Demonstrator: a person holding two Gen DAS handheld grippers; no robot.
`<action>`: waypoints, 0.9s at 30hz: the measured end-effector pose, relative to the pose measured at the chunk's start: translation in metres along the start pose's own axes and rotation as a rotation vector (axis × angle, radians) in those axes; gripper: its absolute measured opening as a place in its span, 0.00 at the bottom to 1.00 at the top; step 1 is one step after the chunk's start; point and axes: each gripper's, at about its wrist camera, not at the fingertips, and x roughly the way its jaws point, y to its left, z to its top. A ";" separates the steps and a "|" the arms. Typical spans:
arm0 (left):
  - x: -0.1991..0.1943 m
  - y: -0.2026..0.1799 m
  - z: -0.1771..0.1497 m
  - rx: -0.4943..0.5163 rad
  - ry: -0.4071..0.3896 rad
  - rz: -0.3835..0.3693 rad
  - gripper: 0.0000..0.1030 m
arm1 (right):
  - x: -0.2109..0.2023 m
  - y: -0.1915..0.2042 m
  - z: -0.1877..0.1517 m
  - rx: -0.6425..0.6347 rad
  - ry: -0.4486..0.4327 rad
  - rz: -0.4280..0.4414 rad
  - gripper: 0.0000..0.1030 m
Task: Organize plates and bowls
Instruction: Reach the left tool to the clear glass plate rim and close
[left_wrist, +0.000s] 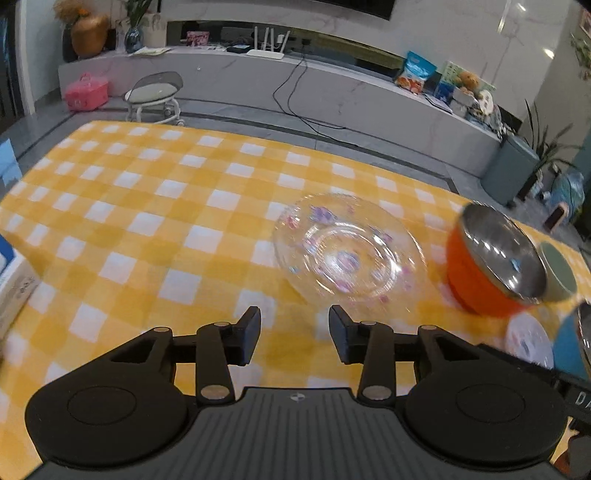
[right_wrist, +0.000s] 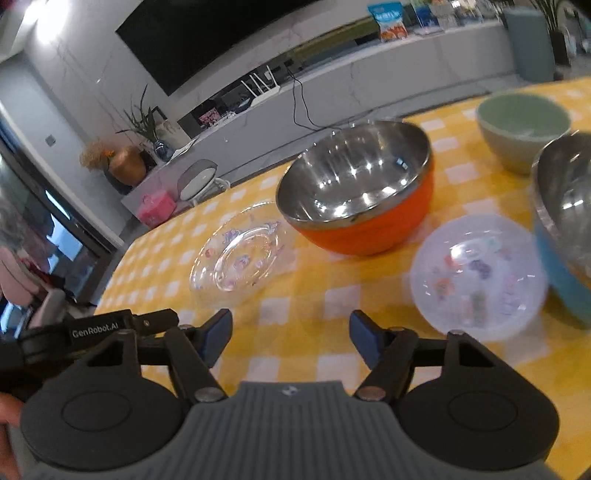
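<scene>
While nothing is yet gripped: clear glass plate with floral print (left_wrist: 349, 251) flat on the yellow-and-white checked tablecloth (left_wrist: 147, 221), just ahead of the left gripper (left_wrist: 294, 334), jaws parted, nothing between them. Just beside that plate, orange bowl with steel lining (right_wrist: 356, 188); nearer the right gripper (right_wrist: 291, 336), a second clear printed plate (right_wrist: 478, 271), tucked against a blue steel-lined bowl (right_wrist: 565, 236); pale green ceramic bowl (right_wrist: 522, 127) further back. Right gripper likewise parted and empty, over bare cloth between the two plates. Likely trouble from here: glass rim thin and slick, lying flat, so pads may skid off or only pinch cloth; a snagged cloth could drag the bowls; a plate lifted by one edge could tilt and slip out; second plate crowded by the blue bowl, so a careless reach could knock steel against glass. Both views smeared by motion, fine print unreadable. Beyond the table: grey tiled floor, small wheeled stool (left_wrist: 155, 94), pink case (left_wrist: 86, 92), long pale marble-look console (left_wrist: 332, 85) with white router (left_wrist: 266, 51), trailing black cable, snack bags, copper-coloured vase (left_wrist: 88, 35), dark television above.
</scene>
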 end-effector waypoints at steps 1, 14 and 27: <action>0.006 0.005 0.004 -0.017 0.000 -0.010 0.46 | 0.007 0.000 0.002 0.010 0.009 0.001 0.61; 0.053 0.032 0.032 -0.125 -0.030 -0.096 0.46 | 0.072 0.005 0.019 0.156 -0.039 0.048 0.52; 0.065 0.034 0.037 -0.145 -0.053 -0.147 0.22 | 0.092 0.008 0.022 0.191 -0.072 0.024 0.21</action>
